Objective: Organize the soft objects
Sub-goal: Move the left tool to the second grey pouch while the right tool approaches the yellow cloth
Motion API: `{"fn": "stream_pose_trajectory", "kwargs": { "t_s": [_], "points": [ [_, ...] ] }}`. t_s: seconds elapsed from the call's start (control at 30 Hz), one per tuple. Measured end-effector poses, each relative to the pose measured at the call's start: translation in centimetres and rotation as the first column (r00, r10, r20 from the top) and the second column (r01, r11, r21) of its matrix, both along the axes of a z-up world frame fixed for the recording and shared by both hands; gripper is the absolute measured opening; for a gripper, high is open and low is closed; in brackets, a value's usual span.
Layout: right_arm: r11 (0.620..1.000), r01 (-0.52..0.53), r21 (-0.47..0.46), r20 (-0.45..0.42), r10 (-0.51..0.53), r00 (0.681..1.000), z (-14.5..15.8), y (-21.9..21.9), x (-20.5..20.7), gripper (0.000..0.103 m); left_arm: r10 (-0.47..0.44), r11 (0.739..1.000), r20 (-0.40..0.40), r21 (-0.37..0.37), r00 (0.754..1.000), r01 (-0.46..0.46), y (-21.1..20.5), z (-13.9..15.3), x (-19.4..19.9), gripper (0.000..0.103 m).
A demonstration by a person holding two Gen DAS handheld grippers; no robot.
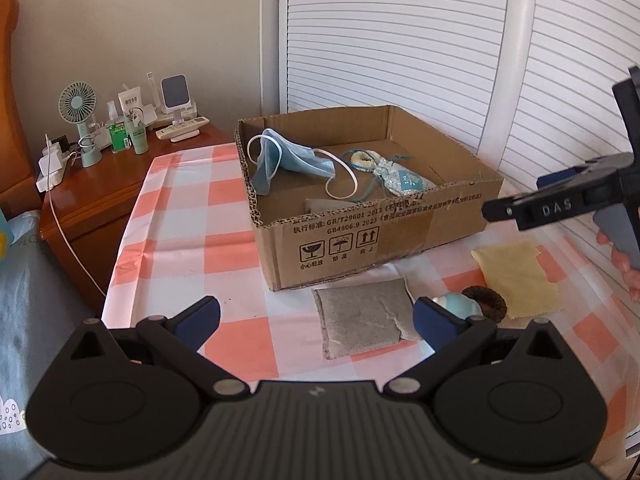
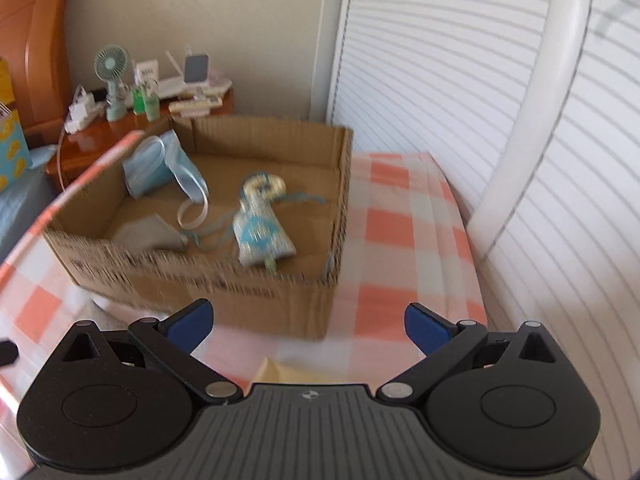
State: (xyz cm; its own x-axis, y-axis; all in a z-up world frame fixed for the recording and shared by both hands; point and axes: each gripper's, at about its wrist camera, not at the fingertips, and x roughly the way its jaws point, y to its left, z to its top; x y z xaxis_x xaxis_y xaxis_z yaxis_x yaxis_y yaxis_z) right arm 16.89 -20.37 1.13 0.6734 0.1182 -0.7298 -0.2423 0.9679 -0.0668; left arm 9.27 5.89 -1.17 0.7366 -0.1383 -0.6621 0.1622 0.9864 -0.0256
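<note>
Both grippers spread, holding nothing — left gripper (image 1: 316,322) poised over grey pouch (image 1: 362,318), cardboard box (image 1: 400,236) at 12 o'clock as drop spot; right gripper (image 2: 308,326) idle.

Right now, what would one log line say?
left gripper: open, empty | right gripper: open, empty | cardboard box: face mask, sachet | grey pad: outside
</note>
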Motion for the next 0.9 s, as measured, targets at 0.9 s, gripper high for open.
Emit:
{"fn": "stream_pose_trajectory", "kwargs": {
  "t_s": [0.9],
  "points": [
    [0.996,0.058,-0.069,-0.095,-0.064,0.993,-6.6,-0.4,-1.5,0.103,-0.043,0.999,-0.075,-0.006,0.996,0.043,-1.1,-2.2,3.1,0.102]
  ]
}}
